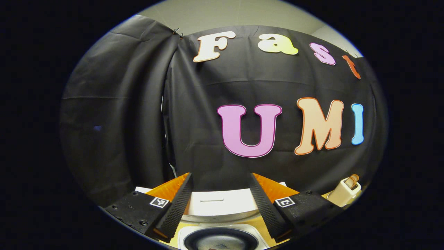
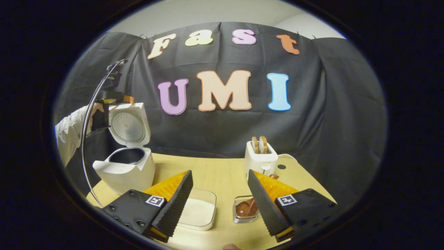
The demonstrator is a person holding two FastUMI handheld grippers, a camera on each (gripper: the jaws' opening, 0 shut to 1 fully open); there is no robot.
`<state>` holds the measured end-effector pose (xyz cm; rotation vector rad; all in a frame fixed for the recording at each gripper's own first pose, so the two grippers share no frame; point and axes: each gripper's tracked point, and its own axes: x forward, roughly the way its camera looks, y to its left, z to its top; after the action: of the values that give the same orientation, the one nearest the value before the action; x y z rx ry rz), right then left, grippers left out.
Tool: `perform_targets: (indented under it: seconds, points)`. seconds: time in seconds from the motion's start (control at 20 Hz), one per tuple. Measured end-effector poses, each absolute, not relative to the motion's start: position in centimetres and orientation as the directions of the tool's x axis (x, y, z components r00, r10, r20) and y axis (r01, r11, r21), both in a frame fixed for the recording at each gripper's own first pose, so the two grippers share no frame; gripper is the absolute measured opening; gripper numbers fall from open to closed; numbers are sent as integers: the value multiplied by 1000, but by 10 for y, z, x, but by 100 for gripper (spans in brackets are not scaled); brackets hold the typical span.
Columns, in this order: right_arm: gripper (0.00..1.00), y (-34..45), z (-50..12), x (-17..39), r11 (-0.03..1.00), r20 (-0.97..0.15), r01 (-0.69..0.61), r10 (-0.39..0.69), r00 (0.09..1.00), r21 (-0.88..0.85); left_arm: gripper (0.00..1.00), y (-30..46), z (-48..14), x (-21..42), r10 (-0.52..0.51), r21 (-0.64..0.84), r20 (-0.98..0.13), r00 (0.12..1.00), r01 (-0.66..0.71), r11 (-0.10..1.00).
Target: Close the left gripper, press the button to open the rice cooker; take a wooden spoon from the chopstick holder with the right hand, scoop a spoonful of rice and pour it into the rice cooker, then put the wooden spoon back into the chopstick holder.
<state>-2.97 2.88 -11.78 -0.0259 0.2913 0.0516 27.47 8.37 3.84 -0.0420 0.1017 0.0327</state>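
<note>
— Right gripper [image 2: 219, 194] is closest, with its fingers spread wide over the table [image 2: 222, 173]. What sits under it?

— A clear box [image 2: 199, 211] full of white rice, and just beside it a holder [image 2: 244, 208] with a wooden spoon [image 2: 244, 207] inside.

— And the rice cooker [image 2: 126, 163]?

— Its lid stands up and the dark pot looks bare. The left gripper [image 1: 220, 198] is spread open above it. A toaster [image 2: 261, 158] holds two slices.

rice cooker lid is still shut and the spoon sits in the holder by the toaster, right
Not quite. In the right gripper view the rice cooker has its lid standing open over the bare pot. The spoon does sit in the holder by the toaster.
</note>
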Motion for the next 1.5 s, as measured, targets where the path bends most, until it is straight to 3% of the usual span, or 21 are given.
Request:
perform_targets:
  seconds: [0.8, 1.5]
  points:
    - [100, 57, -113, -36, 980, -290, -198, 199, 936, 33, 96, 62, -11, 175, -7, -53, -125, 992, 0, 999]
    - [100, 64, -122, -36, 968, -316, -247, 245, 916, 37, 95, 48, -101, 117, -15, -83, -262, 965, -7, 997]
